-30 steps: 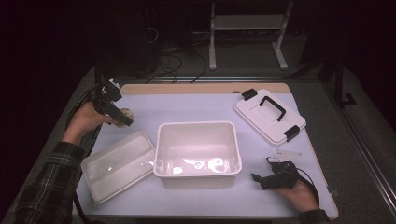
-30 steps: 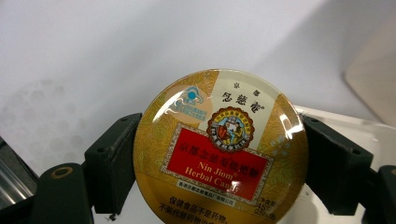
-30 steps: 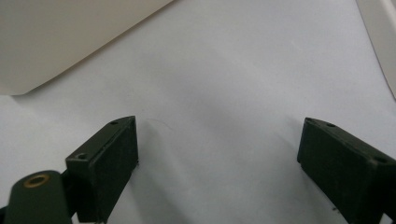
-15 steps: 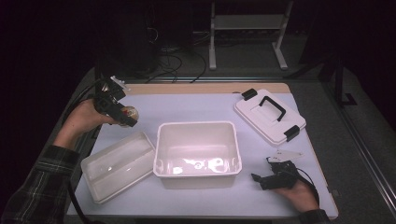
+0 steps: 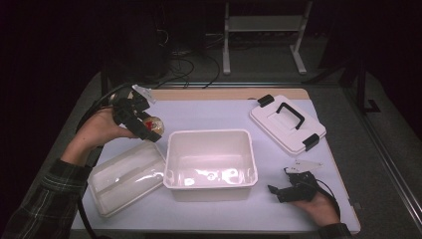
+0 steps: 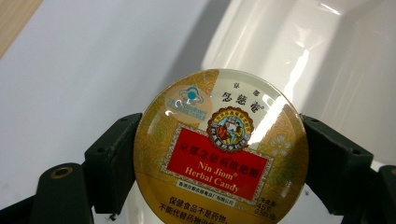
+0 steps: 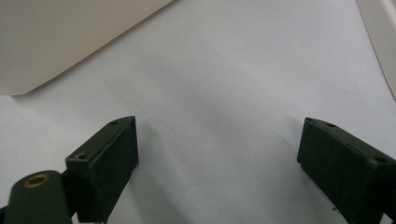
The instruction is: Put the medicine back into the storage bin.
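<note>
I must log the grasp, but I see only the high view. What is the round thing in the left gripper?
Observer: A candy tin, gold with a red label reading "Nin Jiom Herbal Candy".
Operator: Do the fingers hold it firmly?
Observer: Both left fingers press its opposite edges.
Operator: And the right gripper?
Observer: The right gripper is wide open, with bare table in the gap.

The round gold-coloured metal candy tin (image 6: 219,151) is showing its printed lid in the left gripper view. Its red panel is reading "Nin Jiom Herbal Candy" in gold letters, with Chinese characters above and below. Near the lower edge small print is reading "45g". The remaining fine print is staying too small to read.
</note>
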Available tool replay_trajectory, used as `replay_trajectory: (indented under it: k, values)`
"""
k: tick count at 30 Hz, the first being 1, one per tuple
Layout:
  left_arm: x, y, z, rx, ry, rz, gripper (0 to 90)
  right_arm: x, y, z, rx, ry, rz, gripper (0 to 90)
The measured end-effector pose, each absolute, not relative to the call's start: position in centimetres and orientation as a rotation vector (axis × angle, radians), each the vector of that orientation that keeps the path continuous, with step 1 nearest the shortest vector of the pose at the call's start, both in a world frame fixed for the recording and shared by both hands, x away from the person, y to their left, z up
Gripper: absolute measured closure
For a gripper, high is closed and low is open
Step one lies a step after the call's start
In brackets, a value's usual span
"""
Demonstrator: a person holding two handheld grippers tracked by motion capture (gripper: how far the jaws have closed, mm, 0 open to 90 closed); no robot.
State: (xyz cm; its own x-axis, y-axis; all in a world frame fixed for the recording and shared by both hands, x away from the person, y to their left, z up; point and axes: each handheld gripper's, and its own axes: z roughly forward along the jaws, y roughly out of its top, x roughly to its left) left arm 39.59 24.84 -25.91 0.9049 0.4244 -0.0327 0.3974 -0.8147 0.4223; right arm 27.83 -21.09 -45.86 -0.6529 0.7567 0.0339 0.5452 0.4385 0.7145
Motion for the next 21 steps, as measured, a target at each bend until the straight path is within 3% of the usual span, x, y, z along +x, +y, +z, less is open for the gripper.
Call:
replay_trajectory:
  k: [21]
  values:
    - [37.3, 18.1, -28.1, 2.718, 0.335, 0.003, 19.7, 27.8, -21.1, -45.9, 1.122, 2.403, 1.033, 11.5]
